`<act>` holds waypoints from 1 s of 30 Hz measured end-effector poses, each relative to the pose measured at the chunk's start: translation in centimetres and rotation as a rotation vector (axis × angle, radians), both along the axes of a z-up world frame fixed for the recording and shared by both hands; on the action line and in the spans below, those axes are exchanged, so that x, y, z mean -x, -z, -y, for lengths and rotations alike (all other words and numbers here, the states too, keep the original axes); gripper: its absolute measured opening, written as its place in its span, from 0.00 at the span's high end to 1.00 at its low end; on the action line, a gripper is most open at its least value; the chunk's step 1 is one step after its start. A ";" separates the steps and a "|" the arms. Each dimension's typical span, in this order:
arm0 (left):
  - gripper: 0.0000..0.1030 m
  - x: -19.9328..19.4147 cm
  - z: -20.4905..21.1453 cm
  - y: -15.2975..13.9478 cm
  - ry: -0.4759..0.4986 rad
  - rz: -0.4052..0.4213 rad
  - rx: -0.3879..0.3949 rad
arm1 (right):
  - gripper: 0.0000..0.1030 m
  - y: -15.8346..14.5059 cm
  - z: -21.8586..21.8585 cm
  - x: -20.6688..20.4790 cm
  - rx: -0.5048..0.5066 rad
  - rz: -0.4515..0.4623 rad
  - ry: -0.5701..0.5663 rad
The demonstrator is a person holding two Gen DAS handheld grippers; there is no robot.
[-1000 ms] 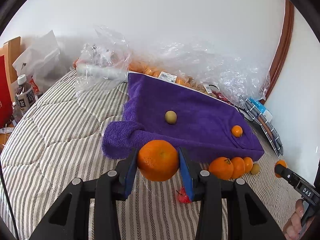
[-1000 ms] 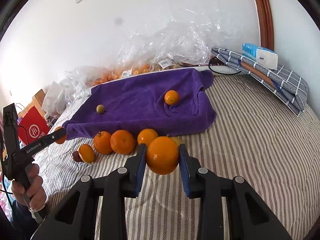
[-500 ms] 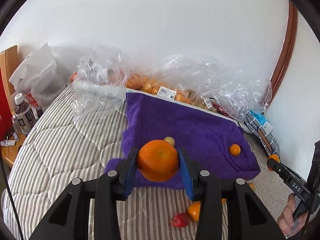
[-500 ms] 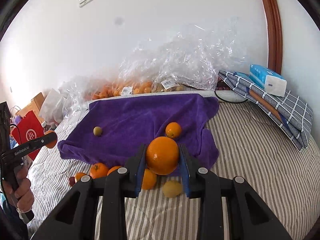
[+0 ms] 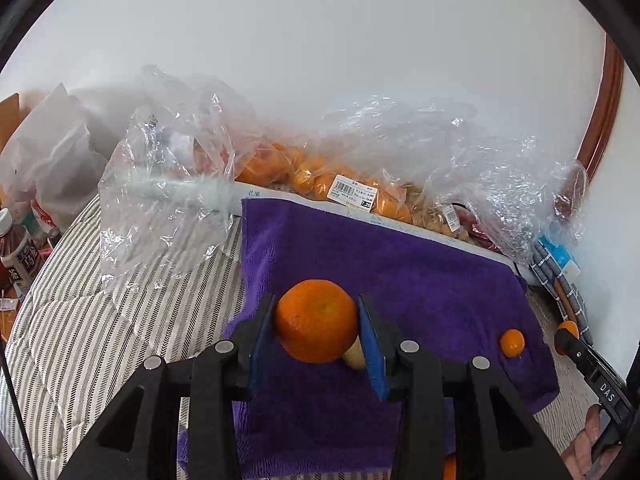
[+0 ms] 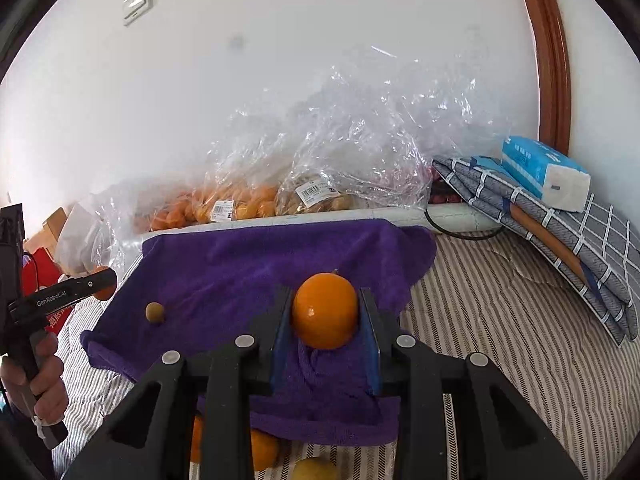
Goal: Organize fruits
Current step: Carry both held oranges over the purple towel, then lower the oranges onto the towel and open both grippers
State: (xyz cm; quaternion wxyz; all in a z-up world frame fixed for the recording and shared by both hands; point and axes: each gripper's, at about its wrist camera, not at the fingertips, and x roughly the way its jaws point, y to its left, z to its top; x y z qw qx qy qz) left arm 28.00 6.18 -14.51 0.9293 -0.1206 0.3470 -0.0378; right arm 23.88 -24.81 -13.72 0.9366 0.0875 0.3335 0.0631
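- Oranges: one large orange [image 5: 316,320] is clamped in the left gripper [image 5: 318,330], above the purple towel [image 5: 400,272].
- Right gripper [image 6: 325,314] squeezes a smooth orange [image 6: 325,310] over the same towel.
- Small greenish fruit [image 6: 154,312], possibly a longan, lies on the towel's left part.

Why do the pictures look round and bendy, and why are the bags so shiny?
Both views come through a fisheye lens, so the corners go black and the door frame curves. In the left wrist view the plastic bags sparkle with glare. The orange in the left gripper stays sharp; the wall looks washed out.
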 end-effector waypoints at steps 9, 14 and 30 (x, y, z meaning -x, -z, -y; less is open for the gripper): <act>0.63 -0.2 0.1 1.7 0.000 0.000 -0.011 | 0.69 2.3 -0.7 -0.7 0.044 -0.049 -0.010; 0.63 -0.3 0.4 2.1 -0.007 0.002 -0.029 | 0.69 2.6 -0.6 -0.7 0.042 -0.059 0.000; 0.63 0.0 0.5 2.1 -0.015 0.009 -0.026 | 0.50 2.5 0.0 -0.3 0.024 -0.039 0.033</act>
